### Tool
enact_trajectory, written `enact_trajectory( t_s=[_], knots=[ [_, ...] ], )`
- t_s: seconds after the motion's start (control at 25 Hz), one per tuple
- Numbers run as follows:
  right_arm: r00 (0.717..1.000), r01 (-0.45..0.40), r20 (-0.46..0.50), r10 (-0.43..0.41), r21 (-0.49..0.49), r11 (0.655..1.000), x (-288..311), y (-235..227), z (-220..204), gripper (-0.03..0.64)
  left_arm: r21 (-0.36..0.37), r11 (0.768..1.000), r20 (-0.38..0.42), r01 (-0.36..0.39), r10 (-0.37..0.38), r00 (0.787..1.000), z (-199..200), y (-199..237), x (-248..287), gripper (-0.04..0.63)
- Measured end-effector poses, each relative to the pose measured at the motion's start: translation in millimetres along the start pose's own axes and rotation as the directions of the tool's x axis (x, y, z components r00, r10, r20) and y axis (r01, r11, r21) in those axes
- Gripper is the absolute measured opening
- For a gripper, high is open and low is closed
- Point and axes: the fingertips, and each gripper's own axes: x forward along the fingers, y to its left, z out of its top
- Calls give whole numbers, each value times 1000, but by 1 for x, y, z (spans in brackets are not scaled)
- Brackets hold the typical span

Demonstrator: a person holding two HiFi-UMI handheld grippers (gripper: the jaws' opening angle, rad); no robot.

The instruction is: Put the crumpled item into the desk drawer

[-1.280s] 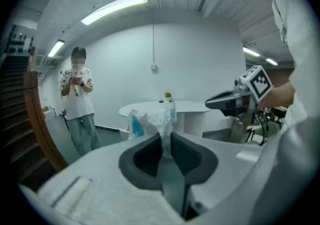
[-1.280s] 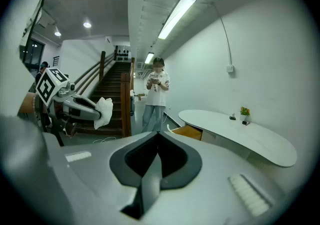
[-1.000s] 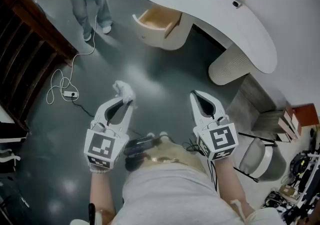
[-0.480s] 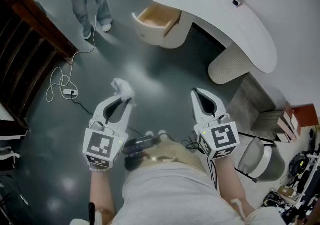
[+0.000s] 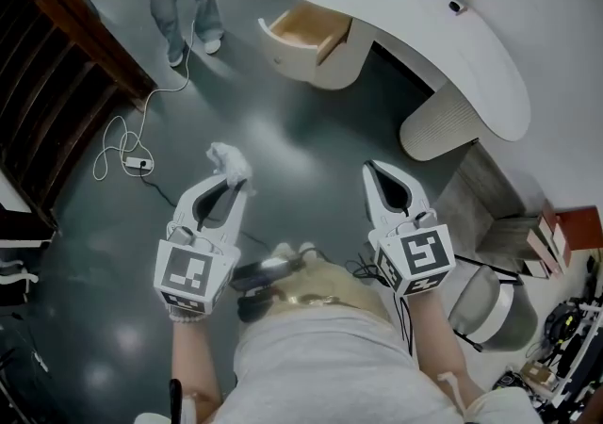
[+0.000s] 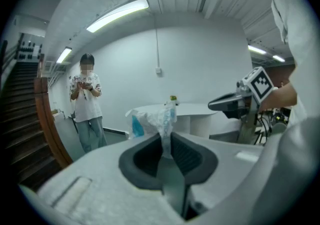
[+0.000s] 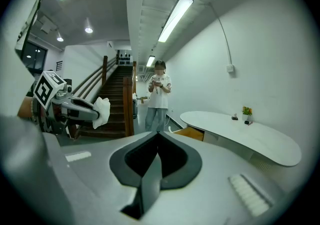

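Pinching the crumpled paper tight in the left gripper, well short of the desk | drawer pulled open at the desk's left end | right gripper clamped together on nothing, also well short of the desk

The left gripper and right gripper are white tapered shells, lined dark grey inside the claw. Behind each claw sits a marker cube printed with black-and-white squares. Thin dark cables trail behind the right claw, and further back is a pale grey shirt.
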Motion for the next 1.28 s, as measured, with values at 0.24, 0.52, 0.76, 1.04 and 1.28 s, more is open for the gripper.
enact_trajectory(
  t_s=[0.24, 0.52, 0.76, 1.04, 1.28],
  knots=[
    [1000, -13, 19, 13, -25, 1000, -12, -2, -4, 5, 16, 1000, 30, -18, 18, 999, 2, -13, -5, 48],
    [1000, -20, 24, 20, -24, 1000, -17, -5, -8, 5, 32, 999, 28, -34, 33, 999, 2, -17, -8, 48],
    [1000, -21, 24, 21, -12, 1000, -8, -15, -9, 5, 46, 999, 21, -28, 27, 999, 7, -15, 5, 48],
    [999, -9, 31, 9, -4, 1000, 13, -28, -3, 5, 46, 999, 25, -15, 14, 1000, 13, 1, 27, 48],
    [998, 42, 39, -42, 11, 999, 35, -50, 9, 5, 54, 998, 21, 28, -30, 999, 18, 15, 52, 48]
  ],
)
